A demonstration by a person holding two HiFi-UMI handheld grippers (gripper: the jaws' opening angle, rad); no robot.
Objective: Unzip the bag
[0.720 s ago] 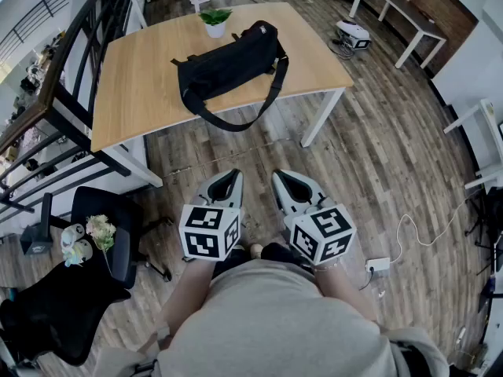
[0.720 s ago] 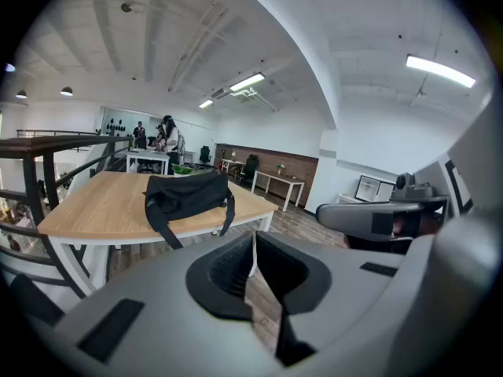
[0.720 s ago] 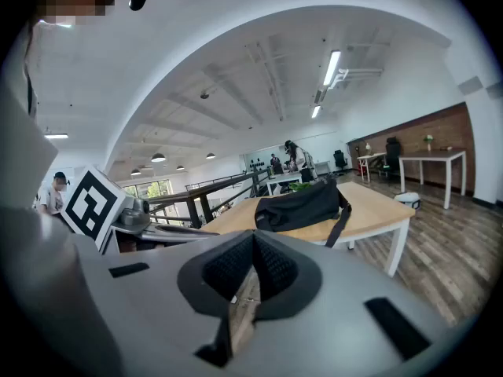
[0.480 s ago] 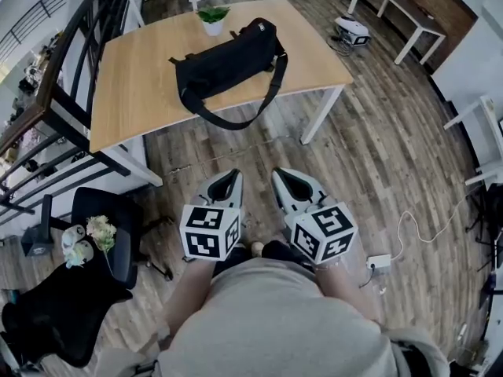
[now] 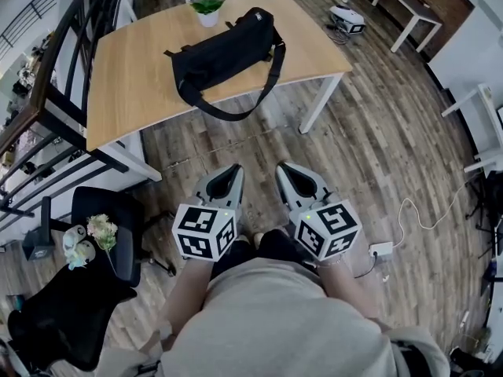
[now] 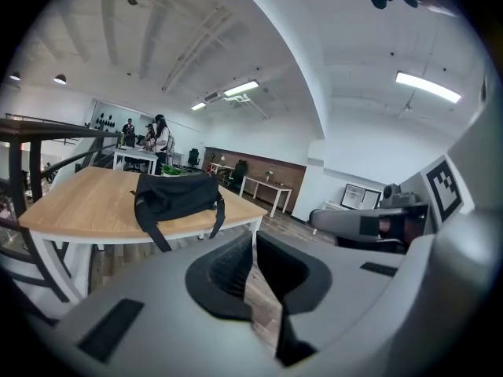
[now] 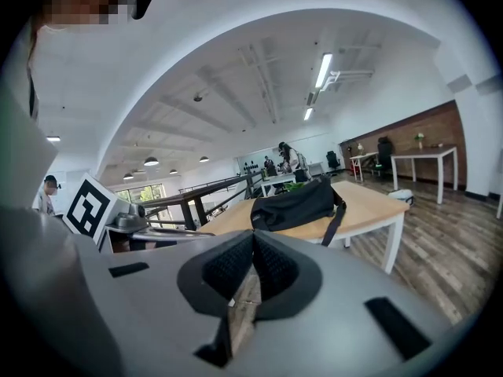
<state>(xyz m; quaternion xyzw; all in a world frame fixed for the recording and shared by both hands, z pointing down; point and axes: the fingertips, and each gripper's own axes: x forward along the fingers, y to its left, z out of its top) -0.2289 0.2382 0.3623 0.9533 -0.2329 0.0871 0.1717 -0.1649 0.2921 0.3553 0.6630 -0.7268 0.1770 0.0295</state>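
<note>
A black duffel bag (image 5: 224,51) lies on a light wooden table (image 5: 134,77) ahead of me, its shoulder strap (image 5: 236,112) hanging over the near edge. The bag (image 6: 174,196) appears in the left gripper view and again, as the bag (image 7: 297,203), in the right gripper view, well beyond the jaws. My left gripper (image 5: 233,171) and right gripper (image 5: 284,168) are held side by side close to my body, above the floor, far short of the table. Both are shut with nothing between the jaws.
A small potted plant (image 5: 207,9) stands on the table behind the bag. A black office chair (image 5: 106,234) with a toy and flowers sits at my left. A dark railing (image 5: 47,100) runs along the left. A cable and socket (image 5: 383,250) lie on the floor at right.
The table and bag have shifted slightly up and left in the head view as my head moved. Both grippers keep their place and stay shut.
</note>
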